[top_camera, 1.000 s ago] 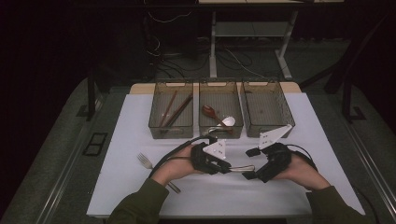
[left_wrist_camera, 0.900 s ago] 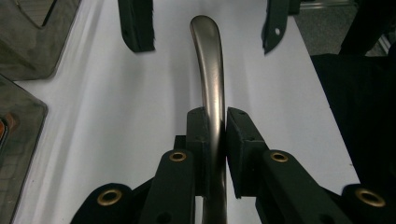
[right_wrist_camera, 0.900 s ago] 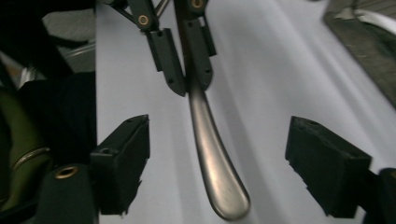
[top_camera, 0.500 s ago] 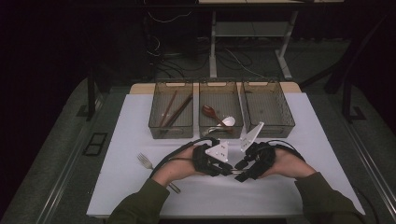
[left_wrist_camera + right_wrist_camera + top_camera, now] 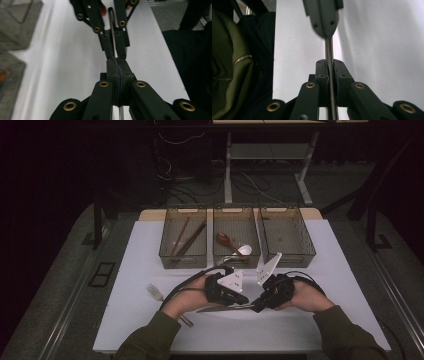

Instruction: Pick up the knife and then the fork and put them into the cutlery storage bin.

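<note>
While the left gripper (image 5: pixel 243 300) clamps the knife (image 5: pixel 220 308) at lower centre, the right gripper (image 5: pixel 256 308), jaws just closing, grips it too.

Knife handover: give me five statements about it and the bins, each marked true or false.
1. Both grippers, left and right, clamp the knife. True.
2. The knife lies in the middle bin. False: it is out on the white table, between the grippers.
3. The fork lies on the table beside the left hand. True.
4. The right bin holds spoons. False: the spoons lie in the middle bin.
5. The left bin holds chopsticks. True.
</note>
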{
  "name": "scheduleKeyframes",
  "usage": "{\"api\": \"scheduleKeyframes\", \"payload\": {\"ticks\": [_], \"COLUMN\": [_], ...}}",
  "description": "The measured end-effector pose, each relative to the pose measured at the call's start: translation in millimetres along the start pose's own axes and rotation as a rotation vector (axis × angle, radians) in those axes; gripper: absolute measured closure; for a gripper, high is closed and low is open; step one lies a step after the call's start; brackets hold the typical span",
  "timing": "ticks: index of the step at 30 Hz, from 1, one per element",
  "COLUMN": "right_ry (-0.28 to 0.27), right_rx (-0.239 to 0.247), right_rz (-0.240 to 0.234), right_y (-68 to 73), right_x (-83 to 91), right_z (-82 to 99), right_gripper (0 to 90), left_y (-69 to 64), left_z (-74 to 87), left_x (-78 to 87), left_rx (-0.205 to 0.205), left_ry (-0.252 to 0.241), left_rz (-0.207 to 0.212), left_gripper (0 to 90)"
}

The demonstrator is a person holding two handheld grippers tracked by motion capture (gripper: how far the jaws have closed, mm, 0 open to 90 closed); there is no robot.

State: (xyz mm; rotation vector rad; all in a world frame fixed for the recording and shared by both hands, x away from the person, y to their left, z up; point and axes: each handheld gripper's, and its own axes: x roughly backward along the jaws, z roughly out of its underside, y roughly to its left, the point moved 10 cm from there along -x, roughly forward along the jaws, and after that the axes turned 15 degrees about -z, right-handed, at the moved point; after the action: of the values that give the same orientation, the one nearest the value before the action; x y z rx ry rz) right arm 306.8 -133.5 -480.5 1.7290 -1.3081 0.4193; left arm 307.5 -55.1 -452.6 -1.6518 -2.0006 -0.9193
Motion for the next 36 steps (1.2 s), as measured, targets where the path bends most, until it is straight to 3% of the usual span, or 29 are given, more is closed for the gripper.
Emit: {"api": "scheduleKeyframes", "payload": {"ticks": [5,10,20,27,36], "right_ry": [-0.013,-0.058,-0.138,-0.192,-0.272], "right_rx": [0.008,0.001,-0.024,-0.047,-0.077], "right_rz": [0.026,0.064,0.138,0.192,0.227], "right_y": [-2.5,-6.6,-10.4,-10.3,-4.9], "right_x": [2.5,8.3,28.7,45.3,63.4], "right_z": [1.6,7.1,18.0,25.2,30.2], "right_gripper": [82.8,82.8,82.8,82.8,82.8], "left_y": [5.3,13.6,24.0,21.0,16.6], "left_z": [1.6,2.3,11.6,25.0,52.8], "left_x": [3.7,9.7,25.3,34.8,53.2], "left_rx": [0.037,0.125,0.276,0.333,0.407], "left_ry": [-0.017,-0.057,-0.090,-0.085,-0.072], "left_rz": [-0.016,-0.041,-0.151,-0.217,-0.317], "left_gripper": [81.8,73.1,55.0,42.6,29.9]}}
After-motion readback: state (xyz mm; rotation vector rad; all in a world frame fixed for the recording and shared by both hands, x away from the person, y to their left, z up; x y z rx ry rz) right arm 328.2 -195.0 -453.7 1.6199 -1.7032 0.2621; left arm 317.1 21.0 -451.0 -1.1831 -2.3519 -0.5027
